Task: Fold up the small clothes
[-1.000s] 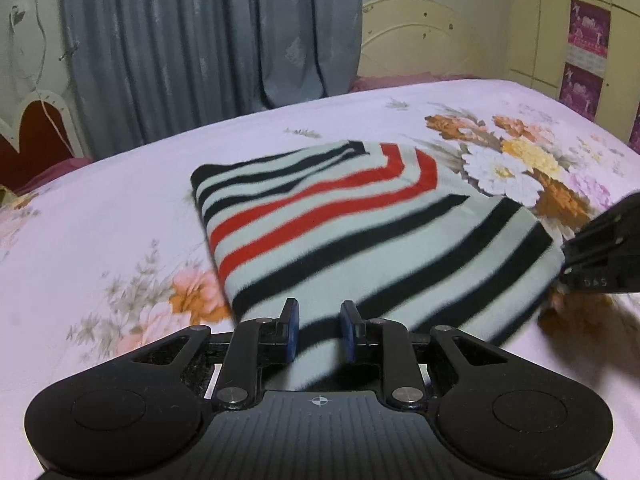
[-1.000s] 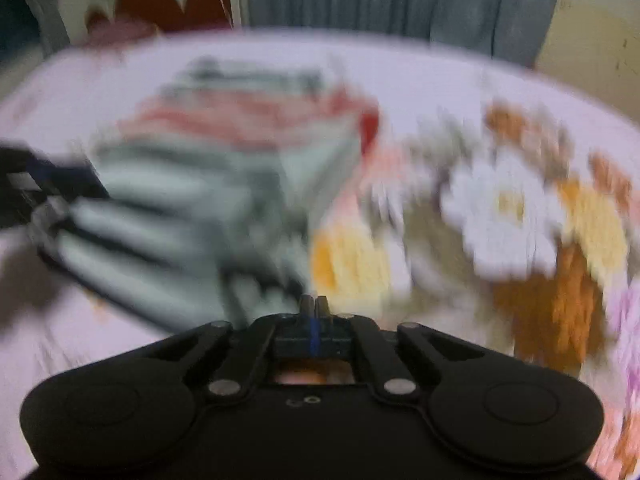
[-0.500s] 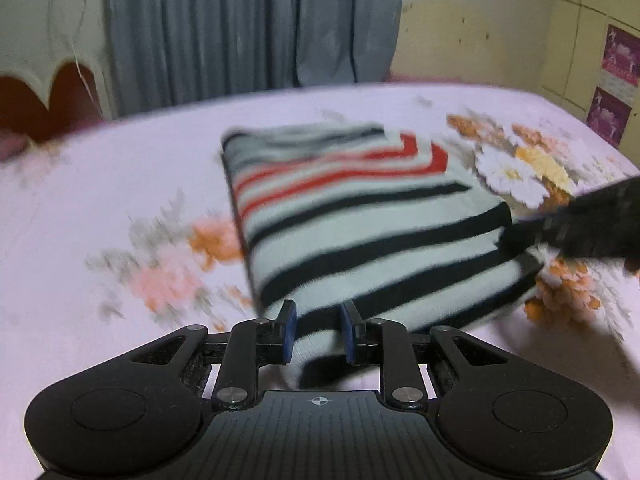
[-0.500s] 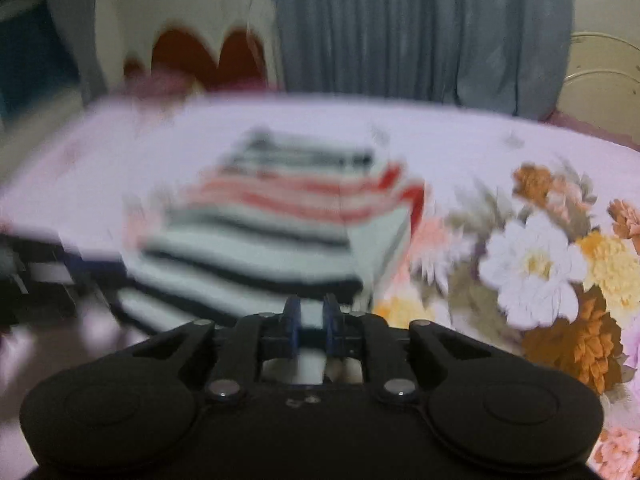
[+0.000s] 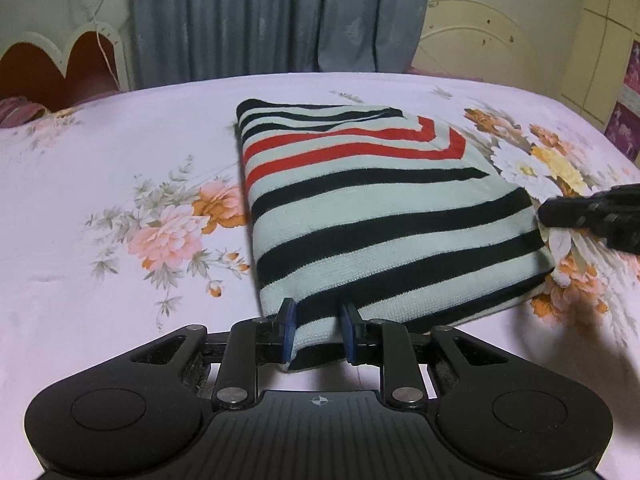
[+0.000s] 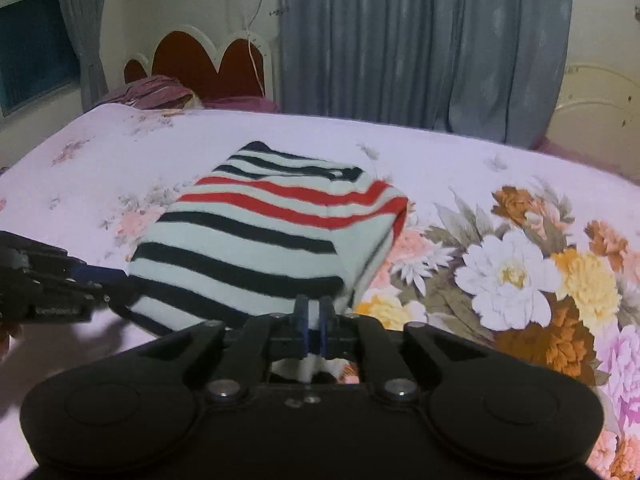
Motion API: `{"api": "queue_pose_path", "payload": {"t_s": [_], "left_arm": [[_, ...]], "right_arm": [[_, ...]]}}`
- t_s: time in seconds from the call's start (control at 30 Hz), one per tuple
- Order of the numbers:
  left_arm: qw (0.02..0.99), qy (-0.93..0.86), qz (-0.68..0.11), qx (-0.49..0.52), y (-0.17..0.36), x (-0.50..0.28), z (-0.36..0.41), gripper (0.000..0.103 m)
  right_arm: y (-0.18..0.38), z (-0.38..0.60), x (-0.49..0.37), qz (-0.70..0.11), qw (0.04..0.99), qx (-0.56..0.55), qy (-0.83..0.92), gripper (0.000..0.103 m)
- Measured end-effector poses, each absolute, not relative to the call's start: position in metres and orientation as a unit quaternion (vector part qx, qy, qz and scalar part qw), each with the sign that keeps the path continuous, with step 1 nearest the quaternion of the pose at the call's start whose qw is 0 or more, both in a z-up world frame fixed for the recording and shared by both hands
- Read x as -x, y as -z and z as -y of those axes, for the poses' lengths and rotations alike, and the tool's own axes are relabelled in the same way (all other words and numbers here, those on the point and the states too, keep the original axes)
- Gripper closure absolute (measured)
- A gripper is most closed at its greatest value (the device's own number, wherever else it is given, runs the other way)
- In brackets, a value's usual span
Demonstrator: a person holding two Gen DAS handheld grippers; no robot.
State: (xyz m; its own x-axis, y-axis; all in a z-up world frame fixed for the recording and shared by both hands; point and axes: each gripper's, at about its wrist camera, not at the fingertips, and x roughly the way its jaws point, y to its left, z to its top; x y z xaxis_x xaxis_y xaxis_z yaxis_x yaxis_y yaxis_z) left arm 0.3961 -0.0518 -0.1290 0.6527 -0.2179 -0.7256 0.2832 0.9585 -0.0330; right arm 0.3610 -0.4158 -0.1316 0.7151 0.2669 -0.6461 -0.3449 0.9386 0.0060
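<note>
Jaws of the left gripper [image 5: 316,330] stand a little apart and pinch the near edge of one folded sweater [image 5: 372,208], while jaws of the right gripper [image 6: 314,322] are opening at its other near corner, and I cannot tell if cloth is between them. One sweater only lies on the bed [image 5: 100,152], folded in a block with two red stripes and several black ones, and two grippers are at its near side.

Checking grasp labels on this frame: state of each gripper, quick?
Left gripper: closed on the near edge of the folded striped sweater.
Right gripper: jaws opening, nothing clearly between them.
</note>
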Motion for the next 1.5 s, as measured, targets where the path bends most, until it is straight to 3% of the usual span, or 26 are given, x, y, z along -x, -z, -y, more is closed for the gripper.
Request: {"api": "queue_pose_path", "payload": {"t_s": [0.1, 0.97, 1.0, 1.07, 1.1, 1.13, 1.23, 1.5], "left_arm": [[0.909, 0.142, -0.389, -0.043, 0.13, -0.394, 0.051, 0.081], [0.911, 0.135, -0.385, -0.058, 0.13, -0.391, 0.055, 0.081], [0.911, 0.134, -0.384, -0.061, 0.129, -0.391, 0.055, 0.078], [0.912, 0.122, -0.387, -0.064, 0.127, -0.389, 0.054, 0.056], [0.911, 0.111, -0.392, -0.064, 0.126, -0.388, 0.053, 0.021], [0.912, 0.114, -0.389, -0.062, 0.125, -0.384, 0.05, 0.009], [0.916, 0.121, -0.376, -0.072, 0.126, -0.365, 0.045, 0.009], [0.921, 0.1, -0.375, -0.038, 0.13, -0.309, 0.024, 0.009]], "right_arm": [[0.166, 0.402, -0.373, -0.409, 0.897, 0.091, -0.144, 0.096], [0.169, 0.384, -0.371, -0.41, 0.903, 0.095, -0.087, 0.095], [0.169, 0.384, -0.371, -0.412, 0.902, 0.093, -0.087, 0.092], [0.167, 0.387, -0.372, -0.417, 0.902, 0.082, -0.081, 0.084], [0.164, 0.39, -0.371, -0.419, 0.902, 0.075, -0.072, 0.073], [0.159, 0.393, -0.369, -0.417, 0.905, 0.063, -0.064, 0.066], [0.149, 0.408, -0.353, -0.403, 0.912, 0.02, -0.067, 0.049], [0.154, 0.425, -0.298, -0.419, 0.905, -0.033, -0.064, 0.046]]}}
